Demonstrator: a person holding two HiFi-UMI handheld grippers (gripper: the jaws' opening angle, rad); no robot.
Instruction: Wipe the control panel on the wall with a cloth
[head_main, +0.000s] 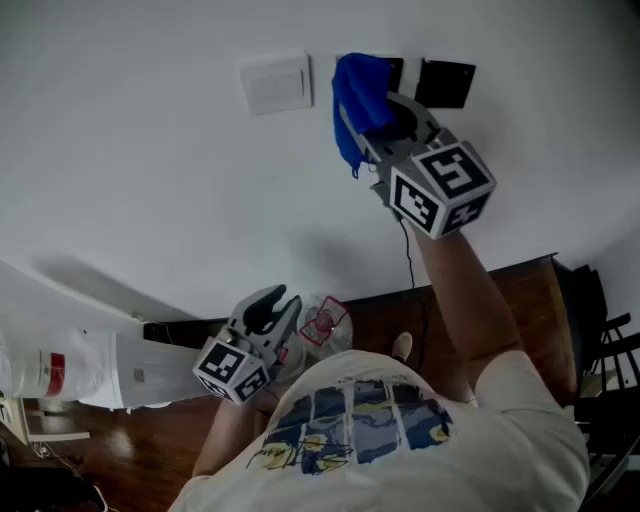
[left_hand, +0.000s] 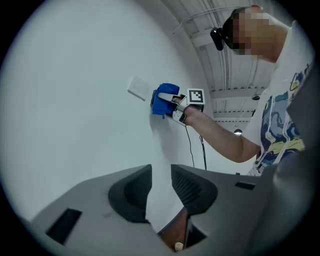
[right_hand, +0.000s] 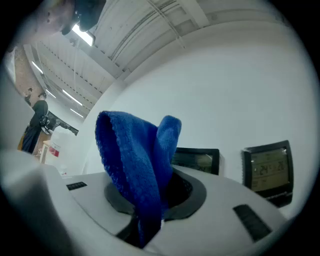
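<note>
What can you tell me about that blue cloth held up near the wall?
The blue cloth looks like soft, fuzzy microfibre, bunched into two rounded lobes. The right gripper is shut on its lower part, and a loose end trails past the jaws. It is held up at the white wall, in front of the left of two dark control panels, right of a white switch plate. Whether it presses the panel cannot be told.
</note>
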